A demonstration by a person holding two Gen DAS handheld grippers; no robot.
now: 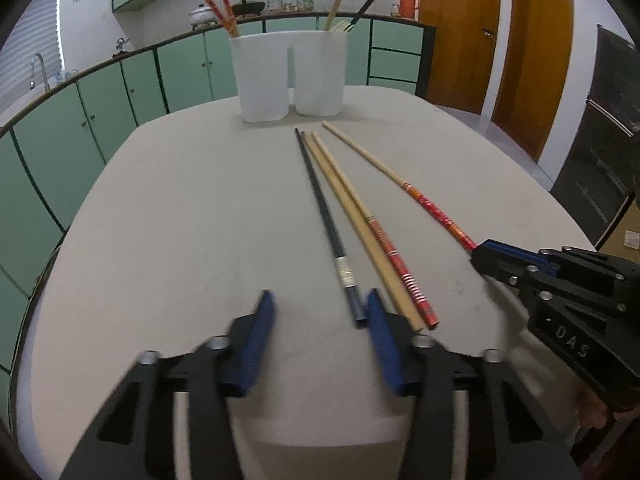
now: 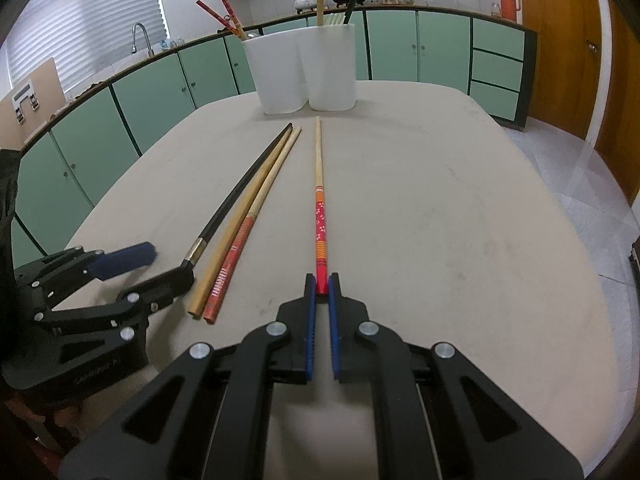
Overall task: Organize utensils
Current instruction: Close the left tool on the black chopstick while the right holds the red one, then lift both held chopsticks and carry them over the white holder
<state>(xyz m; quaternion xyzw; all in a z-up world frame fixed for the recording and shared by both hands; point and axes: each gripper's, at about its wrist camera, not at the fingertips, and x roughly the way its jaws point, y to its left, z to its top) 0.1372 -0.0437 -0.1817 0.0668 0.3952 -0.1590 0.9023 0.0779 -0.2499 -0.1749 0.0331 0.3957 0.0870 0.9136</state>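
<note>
Several chopsticks lie on the grey table (image 1: 180,208). My right gripper (image 2: 322,282) is shut on the near end of a red and orange patterned chopstick (image 2: 320,216), which lies flat on the table. My left gripper (image 1: 318,306) is open, low over the table; the end of a black chopstick (image 1: 324,216) lies just inside its right finger (image 1: 378,320). A plain bamboo chopstick (image 1: 352,224) and a red-handled chopstick (image 1: 396,264) lie beside it. A white two-compartment holder (image 1: 288,76) stands at the far end with red chopsticks on the left and bamboo and black ones on the right.
Green kitchen cabinets (image 1: 100,108) curve around behind the table, with a sink tap (image 1: 38,68) at the left. Wooden doors (image 1: 532,52) stand at the right. A cardboard box (image 2: 32,96) sits at the far left in the right wrist view.
</note>
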